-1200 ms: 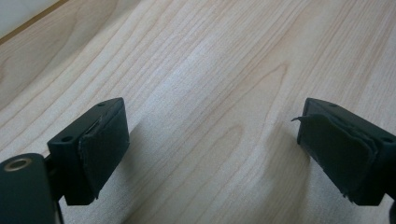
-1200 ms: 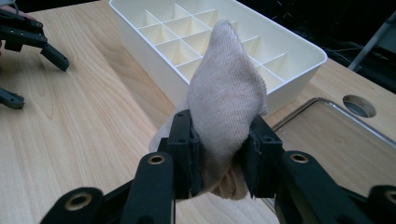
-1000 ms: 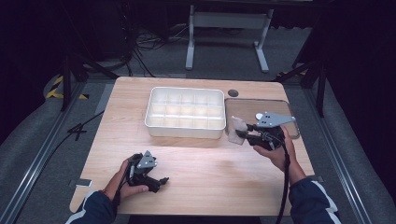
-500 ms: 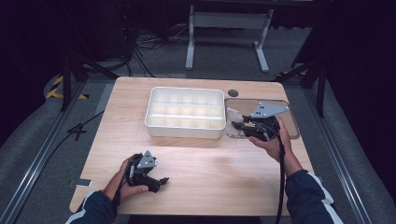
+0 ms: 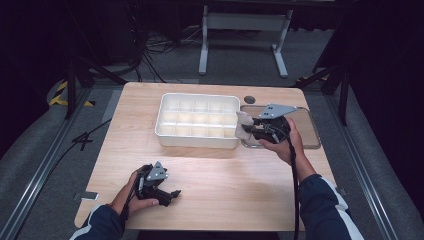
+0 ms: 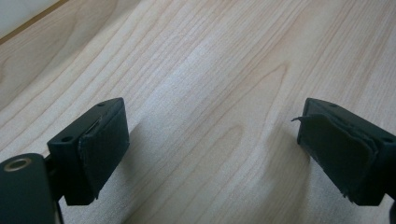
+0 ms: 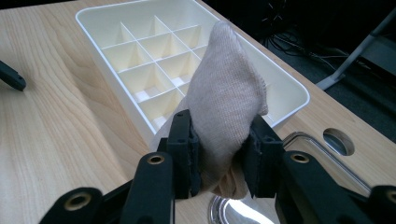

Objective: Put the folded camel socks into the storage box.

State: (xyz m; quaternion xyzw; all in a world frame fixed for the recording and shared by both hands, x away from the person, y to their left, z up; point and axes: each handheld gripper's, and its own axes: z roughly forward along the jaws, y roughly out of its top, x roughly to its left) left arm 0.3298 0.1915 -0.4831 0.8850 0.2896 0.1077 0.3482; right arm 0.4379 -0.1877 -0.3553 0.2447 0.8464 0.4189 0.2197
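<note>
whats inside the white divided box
The box compartments that show are empty, bare cream floors. The sock held by the right gripper hides a few near cells.

So the thing in hand is a beige knit sock (image 7: 226, 100), rolled or bunched into a soft lump. It's pinched around its lower half by the right gripper (image 7: 220, 154), one black pad pressing in from each side, and the fabric bulges out above them into a rounded, tapering tip. You can see the fine ribbing of the knit and a little seam edge on one side. In the high view the sock (image 5: 244, 126) sits up off the table, right by the near right corner of the white divided tray (image 5: 198, 142), just beside its rim.
</note>
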